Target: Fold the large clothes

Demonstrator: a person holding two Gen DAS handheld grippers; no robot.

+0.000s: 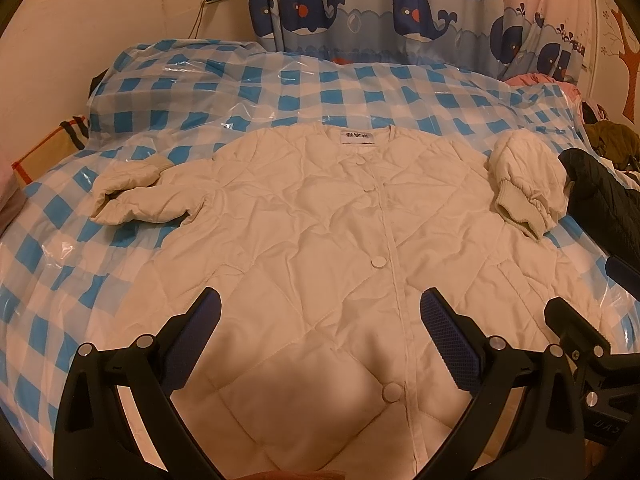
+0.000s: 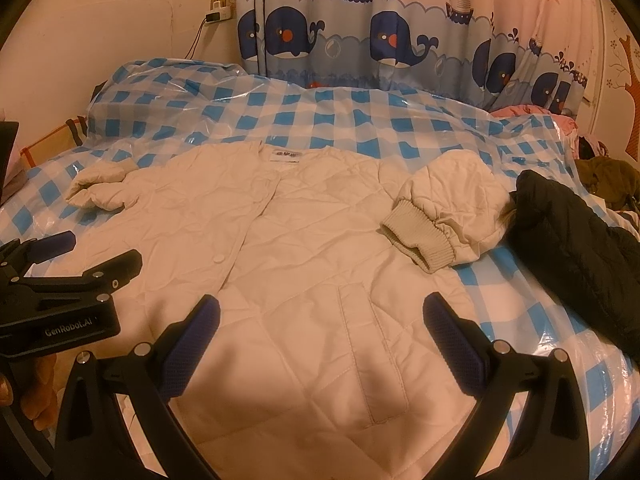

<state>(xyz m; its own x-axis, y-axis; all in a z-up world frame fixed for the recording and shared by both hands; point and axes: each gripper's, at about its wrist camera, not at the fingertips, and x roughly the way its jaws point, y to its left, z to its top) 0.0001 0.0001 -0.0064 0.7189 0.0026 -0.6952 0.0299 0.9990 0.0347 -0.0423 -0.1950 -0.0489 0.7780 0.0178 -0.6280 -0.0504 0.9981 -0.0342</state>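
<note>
Two grippers, your left gripper [image 1: 320,308] and right gripper [image 2: 320,312], hover with jaws apart and empty over the hem of the cream quilted jacket [image 1: 320,220], spread front-up on the checked bed cover [image 1: 340,84]. Its bunched right sleeve [image 2: 448,200] lies at 2 o'clock; pinch its ribbed cuff [image 2: 416,240] cleanly and draw it flat across the chest.

This is a bedroom in a home, probably for a child. A bed [image 1: 340,84] with a blue and white checked cover fills the room. Behind it hangs a curtain [image 1: 360,4] with whales and boats, and the wall [image 2: 120,4] has cartoon stickers.
</note>
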